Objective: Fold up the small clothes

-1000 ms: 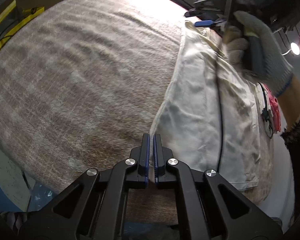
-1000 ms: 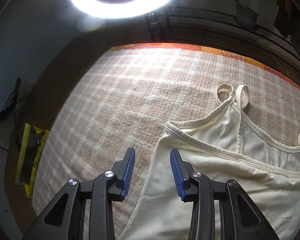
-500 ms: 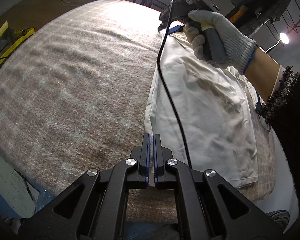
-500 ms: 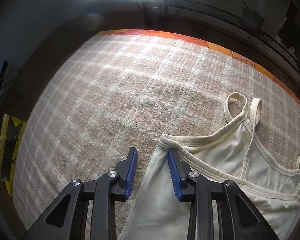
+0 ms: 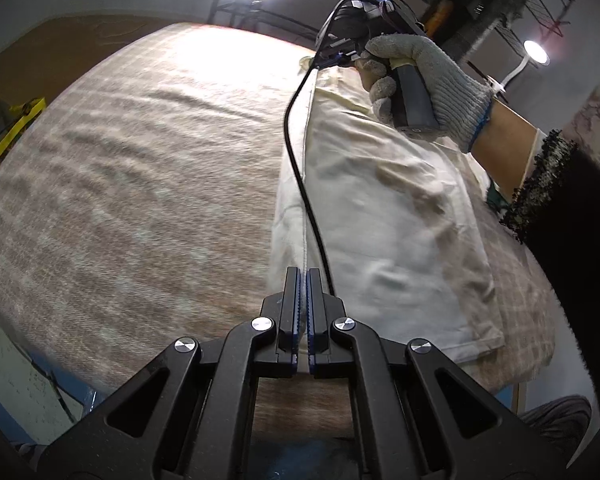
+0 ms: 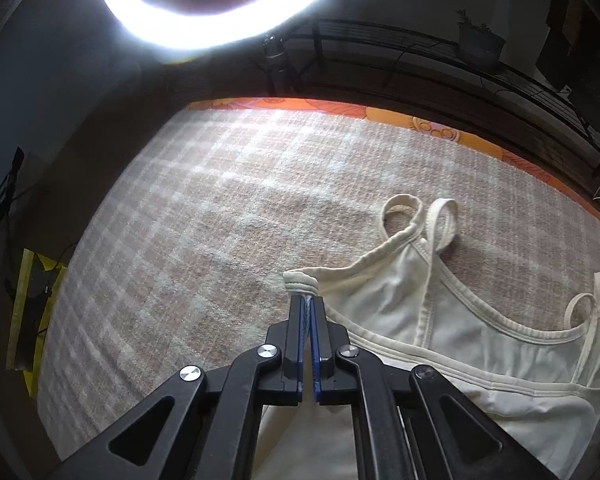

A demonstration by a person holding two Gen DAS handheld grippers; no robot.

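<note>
Both tongs now grip one long edge of the top.

The cream camisole (image 6: 452, 320) lies flat on the plaid blanket (image 6: 204, 216) over the table. The right tongs (image 6: 309, 308), apart a second ago, have clamped together on its upper corner by the strap; the left tongs (image 5: 301, 280) stay clamped on the hem corner (image 5: 296, 252). That side looks ready to lift and fold across.

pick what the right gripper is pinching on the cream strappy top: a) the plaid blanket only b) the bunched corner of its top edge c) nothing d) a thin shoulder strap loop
b, the right gripper is shut on the bunched corner hem of the cream strappy top, its shoulder strap loops lying free.
</note>
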